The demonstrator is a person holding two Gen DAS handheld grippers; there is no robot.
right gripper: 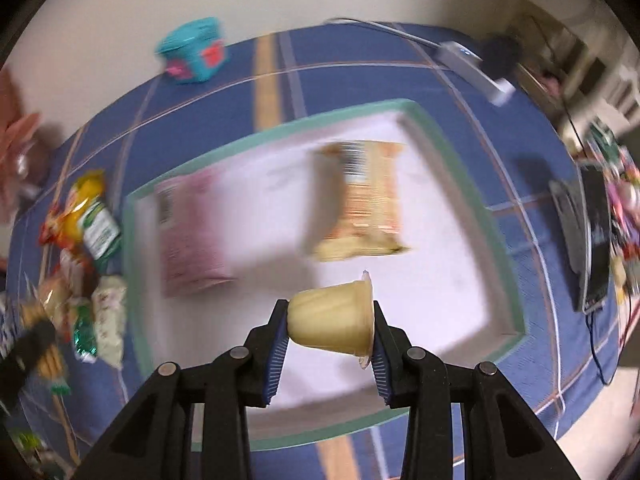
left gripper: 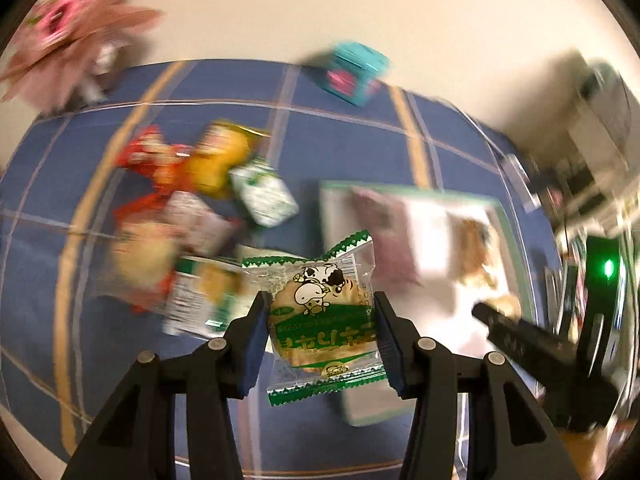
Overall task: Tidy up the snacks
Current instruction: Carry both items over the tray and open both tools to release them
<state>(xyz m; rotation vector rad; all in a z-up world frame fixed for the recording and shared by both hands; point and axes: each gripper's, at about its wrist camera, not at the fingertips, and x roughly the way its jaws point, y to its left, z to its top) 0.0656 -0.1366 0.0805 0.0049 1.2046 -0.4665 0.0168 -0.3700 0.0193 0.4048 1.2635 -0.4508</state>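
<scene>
Blue plaid tablecloth (right gripper: 360,60) carries a green-rimmed tray (right gripper: 452,152) at frame centre; the right gripper (right gripper: 331,322) pinches a pudding cup (right gripper: 332,320) above it, ready to drop, while the left gripper (left gripper: 322,320) clamps a cow-print rice cracker (left gripper: 320,312) beside the loose snack pile (left gripper: 192,184), upper left.

The tabletop is covered with a blue cloth (right gripper: 360,60) crossed by thin white and orange lines and broad tan stripes. Behind the cloth's far edge rises a plain cream wall (left gripper: 320,8), evenly lit. At the cloth's far left corner stands a blurred pink paper bouquet (left gripper: 76,28). At its far right corner lies a white power strip (right gripper: 476,68) with a white cable running along the edge. Beyond the cloth's right edge, blurred pale shelving (right gripper: 592,64) shows. Below the cloth's near right corner is a pale floor (right gripper: 592,412).
</scene>
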